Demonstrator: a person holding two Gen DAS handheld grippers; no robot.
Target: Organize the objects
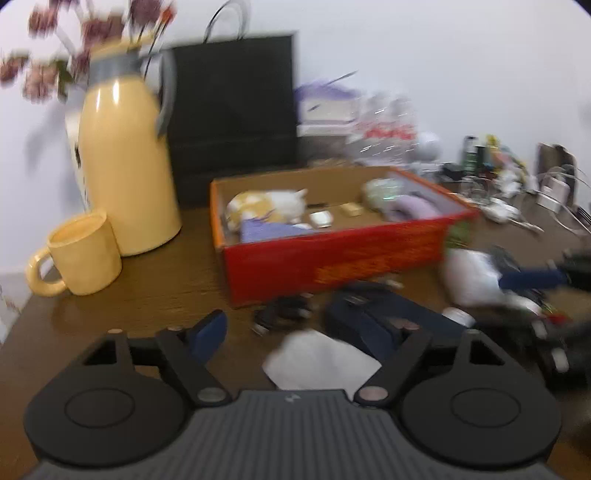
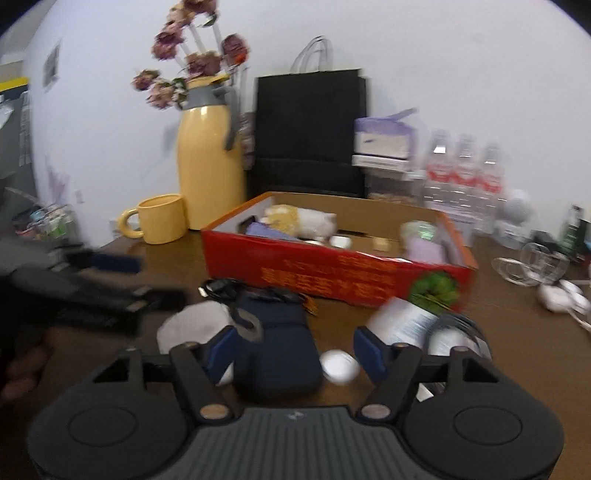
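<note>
A brown wooden bench (image 1: 177, 280) against a white wall, seen from both hand-held grippers. At centre stands a red cardboard box (image 1: 332, 258), open-topped, holding a yellow-and-white plush toy (image 1: 266, 206), a lilac cloth (image 1: 266, 230) and several small items too blurred to name. To its left, a yellow thermos jug (image 1: 125, 166) carrying dried flowers (image 1: 92, 33), with a yellow mug (image 1: 83, 253) just beside it; behind, a black paper bag (image 1: 236, 110).

Loose things lie in front of the box: a dark navy pouch (image 2: 275, 347), a white tissue (image 1: 321, 360), a white bottle with printed label (image 2: 402, 321) and a tangle of black cable (image 1: 280, 314).

The left gripper (image 1: 306, 339) has its fingers apart over the tissue and pouch, gripping nothing. The right gripper (image 2: 295, 350) has its blue-padded fingers (image 2: 221, 349) standing either side of the navy pouch; whether the pads touch it cannot be told through the blur.
</note>
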